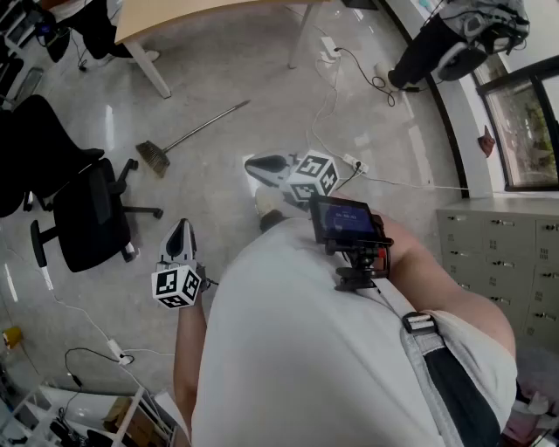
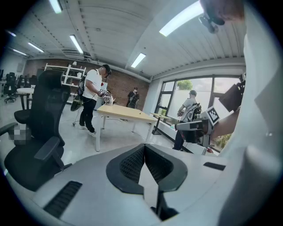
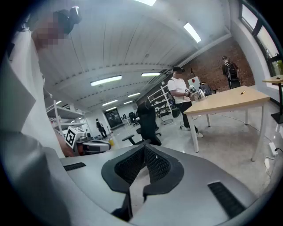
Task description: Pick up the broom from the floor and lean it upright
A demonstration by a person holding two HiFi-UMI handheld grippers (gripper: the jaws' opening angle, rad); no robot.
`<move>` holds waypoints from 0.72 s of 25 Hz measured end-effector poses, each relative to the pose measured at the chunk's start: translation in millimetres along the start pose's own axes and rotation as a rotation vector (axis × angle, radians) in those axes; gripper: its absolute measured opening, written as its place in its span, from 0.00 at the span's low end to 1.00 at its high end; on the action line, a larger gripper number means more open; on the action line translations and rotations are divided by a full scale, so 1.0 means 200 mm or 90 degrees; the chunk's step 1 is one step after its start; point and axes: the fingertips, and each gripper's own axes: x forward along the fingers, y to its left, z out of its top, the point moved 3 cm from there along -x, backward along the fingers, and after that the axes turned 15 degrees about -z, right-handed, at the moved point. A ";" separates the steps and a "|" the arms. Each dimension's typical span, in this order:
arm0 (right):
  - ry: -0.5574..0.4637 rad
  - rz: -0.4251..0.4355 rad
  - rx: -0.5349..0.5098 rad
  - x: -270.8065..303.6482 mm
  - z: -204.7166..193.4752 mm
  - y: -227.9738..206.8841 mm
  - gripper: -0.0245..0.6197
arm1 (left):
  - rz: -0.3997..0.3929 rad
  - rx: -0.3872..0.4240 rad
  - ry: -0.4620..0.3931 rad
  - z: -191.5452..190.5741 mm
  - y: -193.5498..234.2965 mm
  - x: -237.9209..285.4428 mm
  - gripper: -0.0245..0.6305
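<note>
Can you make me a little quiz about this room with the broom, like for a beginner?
1. True or false: the broom already leans upright against the table.
2. Which is nearer the broom's bristles: A the black office chair, B the grey cabinet?
3. Fill in: the left gripper and the right gripper both hold ____.
Key: 1 false, it lies on the floor. 2 A. 3 nothing; both are shut.

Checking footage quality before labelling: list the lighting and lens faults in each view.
Head view: ceiling-light glare streaks the glossy floor; the broom reads clearly. Left gripper view: fisheye bending, dark corners, washed-out window. Right gripper view: same fisheye curve, dark corners, bright ceiling strips.
</note>
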 end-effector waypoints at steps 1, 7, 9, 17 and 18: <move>-0.004 0.017 -0.008 0.04 0.04 -0.04 0.07 | 0.007 0.003 -0.001 0.04 0.01 0.04 0.05; -0.001 0.073 -0.034 0.22 0.25 -0.28 0.07 | 0.025 0.019 -0.004 0.26 0.10 0.34 0.05; 0.005 0.077 -0.034 0.27 0.29 -0.37 0.07 | 0.023 0.017 0.003 0.30 0.15 0.45 0.05; 0.004 0.088 -0.013 0.34 0.41 -0.73 0.07 | 0.047 0.021 0.010 0.50 0.26 0.74 0.05; 0.005 0.087 -0.011 0.35 0.42 -0.77 0.07 | 0.055 0.022 0.010 0.52 0.29 0.76 0.05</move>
